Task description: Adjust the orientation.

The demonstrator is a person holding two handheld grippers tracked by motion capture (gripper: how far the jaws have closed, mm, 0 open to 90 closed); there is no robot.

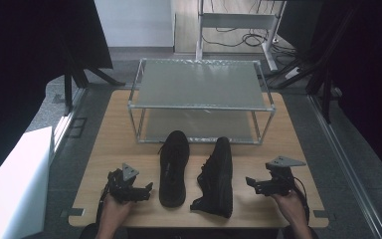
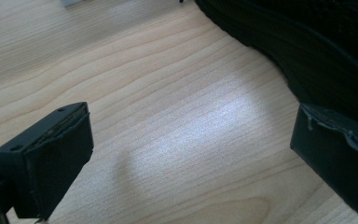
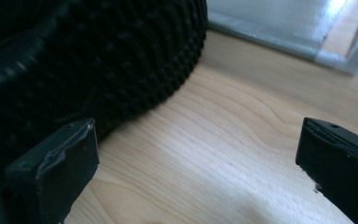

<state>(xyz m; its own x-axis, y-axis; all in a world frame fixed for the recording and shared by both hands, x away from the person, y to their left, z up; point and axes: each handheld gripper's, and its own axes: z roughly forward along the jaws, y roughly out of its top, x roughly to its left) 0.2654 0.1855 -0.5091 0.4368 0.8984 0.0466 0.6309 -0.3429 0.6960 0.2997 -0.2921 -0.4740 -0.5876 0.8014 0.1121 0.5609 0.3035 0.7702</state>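
High view shows two black shoes between the tongs on the worktop (image 1: 109, 134): the left shoe (image 1: 173, 167) upright just beside the left tongs (image 1: 146, 189), the right shoe (image 1: 216, 177) tipped on its side near the right tongs (image 1: 251, 182). Both tongs are spread, holding nothing. Beyond them the rack (image 1: 199, 107) stands bare, so seemingly nothing is shelved yet.

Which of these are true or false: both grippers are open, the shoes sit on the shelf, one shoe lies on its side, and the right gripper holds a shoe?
1. Both grippers are open. True: the left gripper and right gripper have jaws spread apart.
2. The shoes sit on the metal shelf. False: both are on the wooden table.
3. One shoe lies on its side. True: the right shoe; the left shoe stands upright.
4. The right gripper holds a shoe. False: it grips nothing.
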